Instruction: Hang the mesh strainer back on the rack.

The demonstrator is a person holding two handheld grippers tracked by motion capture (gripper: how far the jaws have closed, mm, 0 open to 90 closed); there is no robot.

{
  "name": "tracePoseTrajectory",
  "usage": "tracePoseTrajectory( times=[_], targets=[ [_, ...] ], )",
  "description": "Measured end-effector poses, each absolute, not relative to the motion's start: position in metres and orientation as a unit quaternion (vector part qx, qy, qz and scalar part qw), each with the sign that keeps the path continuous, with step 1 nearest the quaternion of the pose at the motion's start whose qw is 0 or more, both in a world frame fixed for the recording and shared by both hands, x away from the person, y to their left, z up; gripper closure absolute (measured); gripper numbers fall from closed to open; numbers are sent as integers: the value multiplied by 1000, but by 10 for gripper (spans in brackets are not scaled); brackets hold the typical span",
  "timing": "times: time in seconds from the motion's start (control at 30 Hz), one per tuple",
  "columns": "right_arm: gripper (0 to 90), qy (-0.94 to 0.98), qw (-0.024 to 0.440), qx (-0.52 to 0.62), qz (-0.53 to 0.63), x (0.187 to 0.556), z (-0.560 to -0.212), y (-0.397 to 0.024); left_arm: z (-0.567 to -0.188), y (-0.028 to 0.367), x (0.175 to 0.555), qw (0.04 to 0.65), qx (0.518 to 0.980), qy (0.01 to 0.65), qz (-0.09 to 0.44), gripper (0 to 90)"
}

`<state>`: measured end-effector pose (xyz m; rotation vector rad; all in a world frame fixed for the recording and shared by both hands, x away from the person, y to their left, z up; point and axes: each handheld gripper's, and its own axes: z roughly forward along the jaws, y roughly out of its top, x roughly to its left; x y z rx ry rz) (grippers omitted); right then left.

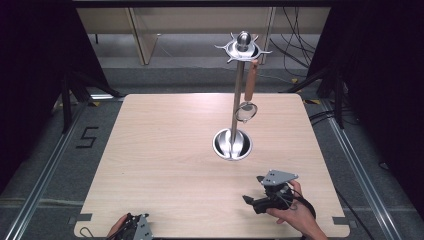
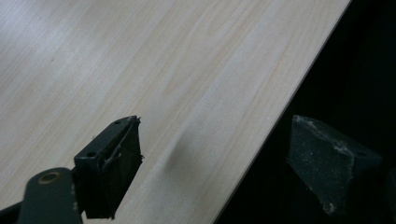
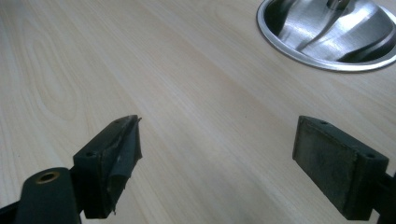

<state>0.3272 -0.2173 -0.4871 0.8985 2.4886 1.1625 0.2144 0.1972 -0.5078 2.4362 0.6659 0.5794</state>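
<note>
A steel utensil stand (image 1: 235, 90) rises from a round dish base (image 1: 232, 144) at the table's middle right, with a hooked ring at its top (image 1: 243, 47). From one hook hangs a small strainer (image 1: 247, 111) by its wooden handle (image 1: 251, 80). My right gripper (image 1: 255, 192) is held low over the table in front of the base, open and empty; its view shows the base's rim (image 3: 299, 53) ahead. My left gripper (image 1: 134, 226) sits at the near left edge, open, with one jaw out past the table edge (image 2: 271, 135).
The light wooden table (image 1: 165, 150) stands on a grey floor with rails at both sides. Black curtains close in left and right. Cables (image 1: 295, 40) lie on the floor behind the table, near wooden furniture legs (image 1: 142, 37).
</note>
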Motion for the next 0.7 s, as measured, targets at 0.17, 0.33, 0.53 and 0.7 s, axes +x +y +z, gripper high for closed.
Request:
tracePoseTrajectory(
  times=[0.17, 0.33, 0.53, 0.7],
  targets=[
    [162, 857, 128, 304, 396, 326, -489, -218, -508, 197, 214, 271, 905, 247, 215, 168],
    [162, 856, 132, 302, 398, 323, -489, -217, -508, 197, 214, 271, 905, 247, 216, 168],
    [163, 857, 133, 299, 397, 323, -489, -217, -508, 197, 214, 271, 905, 247, 216, 168],
    [163, 854, 138, 300, 402, 324, -489, -218, -508, 197, 214, 271, 905, 248, 216, 168]
  ],
)
